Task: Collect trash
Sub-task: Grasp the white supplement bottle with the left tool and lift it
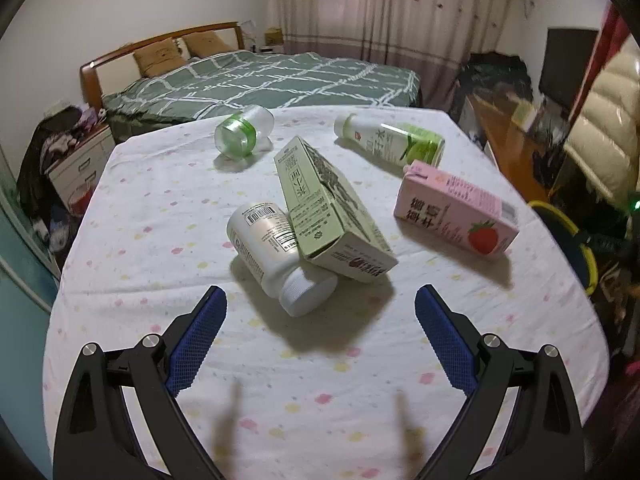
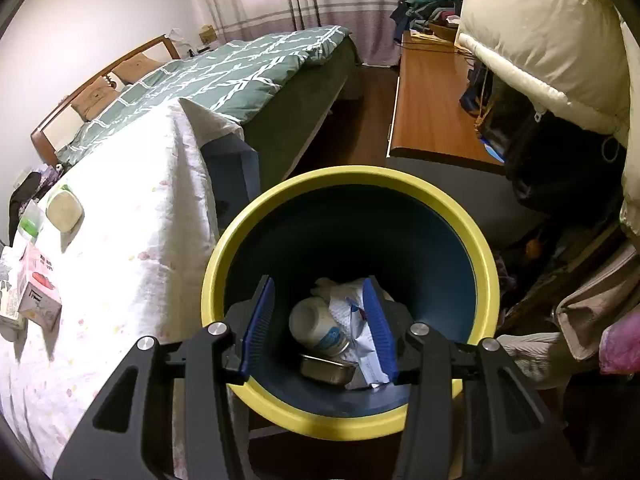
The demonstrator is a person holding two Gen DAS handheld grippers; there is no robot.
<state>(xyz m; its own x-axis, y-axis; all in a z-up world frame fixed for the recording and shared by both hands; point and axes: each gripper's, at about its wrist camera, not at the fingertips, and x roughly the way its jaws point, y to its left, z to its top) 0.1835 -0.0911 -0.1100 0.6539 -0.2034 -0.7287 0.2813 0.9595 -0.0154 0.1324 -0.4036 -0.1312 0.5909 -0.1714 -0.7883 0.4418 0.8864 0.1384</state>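
Observation:
My left gripper (image 1: pixel 320 296) is open and empty above the table, just short of a white pill bottle (image 1: pixel 276 256) lying on its side. A green carton (image 1: pixel 328 208) leans on that bottle. A pink strawberry milk carton (image 1: pixel 456 212), a green-labelled white drink bottle (image 1: pixel 392 140) and a clear jar with a green band (image 1: pixel 242 130) lie farther back. My right gripper (image 2: pixel 320 292) is open and empty over the yellow-rimmed blue bin (image 2: pixel 280 200). In the bin lie a white bottle (image 2: pixel 320 328), a metal tin (image 2: pixel 326 368) and crumpled wrappers (image 2: pixel 356 308).
The table has a white dotted cloth (image 1: pixel 160 208); its edge (image 2: pixel 192 184) stands beside the bin. A bed (image 1: pixel 260 80) is behind the table. A wooden desk (image 2: pixel 428 96) and a cream jacket (image 2: pixel 540 40) are right of the bin.

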